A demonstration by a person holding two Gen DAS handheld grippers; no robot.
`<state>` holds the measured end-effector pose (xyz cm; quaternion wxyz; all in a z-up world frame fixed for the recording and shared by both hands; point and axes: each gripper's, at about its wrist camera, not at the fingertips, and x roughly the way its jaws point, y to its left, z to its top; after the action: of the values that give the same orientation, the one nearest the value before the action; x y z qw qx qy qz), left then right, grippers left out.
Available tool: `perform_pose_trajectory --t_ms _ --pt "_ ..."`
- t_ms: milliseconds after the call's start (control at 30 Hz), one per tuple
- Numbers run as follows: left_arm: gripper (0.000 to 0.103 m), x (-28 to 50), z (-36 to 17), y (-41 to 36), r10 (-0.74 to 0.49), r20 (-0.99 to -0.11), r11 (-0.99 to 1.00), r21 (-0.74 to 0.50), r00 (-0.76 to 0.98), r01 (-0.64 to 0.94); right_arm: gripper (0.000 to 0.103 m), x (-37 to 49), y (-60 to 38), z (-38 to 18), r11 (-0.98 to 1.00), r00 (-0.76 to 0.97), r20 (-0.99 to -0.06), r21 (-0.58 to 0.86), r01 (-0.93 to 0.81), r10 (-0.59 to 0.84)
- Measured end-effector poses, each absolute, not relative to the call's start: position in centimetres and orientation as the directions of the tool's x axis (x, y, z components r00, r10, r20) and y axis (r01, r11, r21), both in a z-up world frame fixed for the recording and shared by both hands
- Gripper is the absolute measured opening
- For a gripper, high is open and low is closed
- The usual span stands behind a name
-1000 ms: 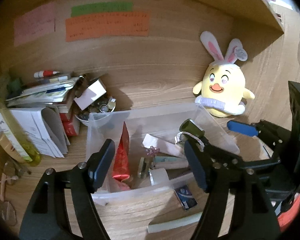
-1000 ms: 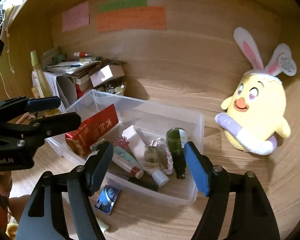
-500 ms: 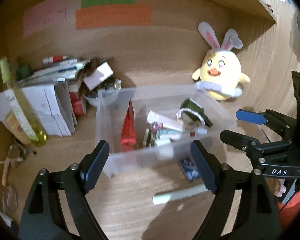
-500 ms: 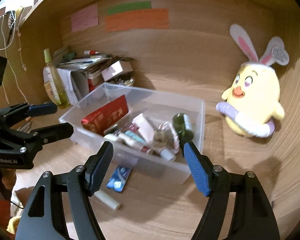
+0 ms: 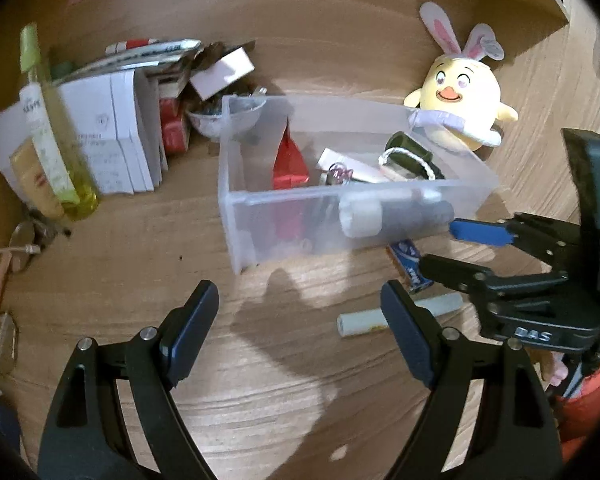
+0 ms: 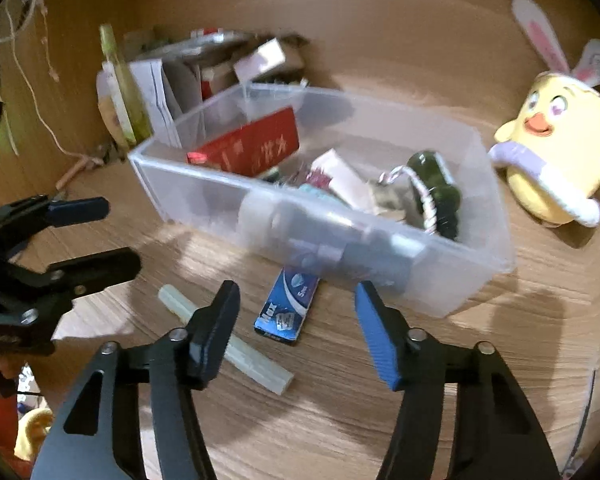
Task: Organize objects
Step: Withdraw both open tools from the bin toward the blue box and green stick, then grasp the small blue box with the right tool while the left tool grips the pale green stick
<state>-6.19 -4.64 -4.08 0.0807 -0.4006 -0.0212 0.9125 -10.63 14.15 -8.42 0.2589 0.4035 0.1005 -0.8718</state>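
A clear plastic bin (image 5: 236, 200) (image 6: 496, 240) stands on the wooden desk. It holds a red packet (image 6: 256, 148), a white tube, a dark green bottle (image 6: 432, 176) and other small items. In front of it lie a blue packet (image 6: 288, 306) (image 5: 410, 266) and a pale stick (image 6: 260, 364) (image 5: 364, 322). My right gripper (image 6: 296, 320) (image 5: 456, 250) hangs low over the blue packet, its jaws closing, the packet below the gap and untouched. My left gripper (image 5: 298, 332) (image 6: 112, 236) is open over bare desk, left of the stick, with nothing between its fingers.
A yellow chick plush (image 5: 464, 100) with bunny ears sits right of the bin. Papers and small boxes (image 5: 120, 120), a yellow-green bottle (image 5: 56, 144) and a bowl (image 5: 216, 120) crowd the back left. Glasses (image 5: 4, 344) lie at the left edge. Paper notes hang on the back wall.
Both grippers have sunk toward the desk and drawn back from the bin. The right jaws have narrowed over the blue packet. The left jaws stand a little wider.
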Motion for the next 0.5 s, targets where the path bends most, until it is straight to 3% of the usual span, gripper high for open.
perform_pose_trajectory --t_ms 133,233,500 --pt "0.083 -5.9 -4.8 -4.7 0.181 -0.739 -0.983 -0.12 -0.649 -0.138 0.05 -11.8 13.4 -9.8 -0.854 -0.505 -0.793 0.035 0.519 -0.34" --pt "0.083 -5.7 -5.3 -4.4 0.188 -0.748 -0.981 -0.115 -0.637 -0.154 0.041 -12.3 13.2 -10.6 -0.852 -0.474 -0.813 0.052 0.52 -0.339" --pt "0.083 -5.7 -6.1 -3.2 0.224 -0.771 -0.972 -0.128 -0.596 -0.199 0.03 -11.8 12.9 -10.5 -0.852 -0.496 -0.81 0.009 0.523 -0.313"
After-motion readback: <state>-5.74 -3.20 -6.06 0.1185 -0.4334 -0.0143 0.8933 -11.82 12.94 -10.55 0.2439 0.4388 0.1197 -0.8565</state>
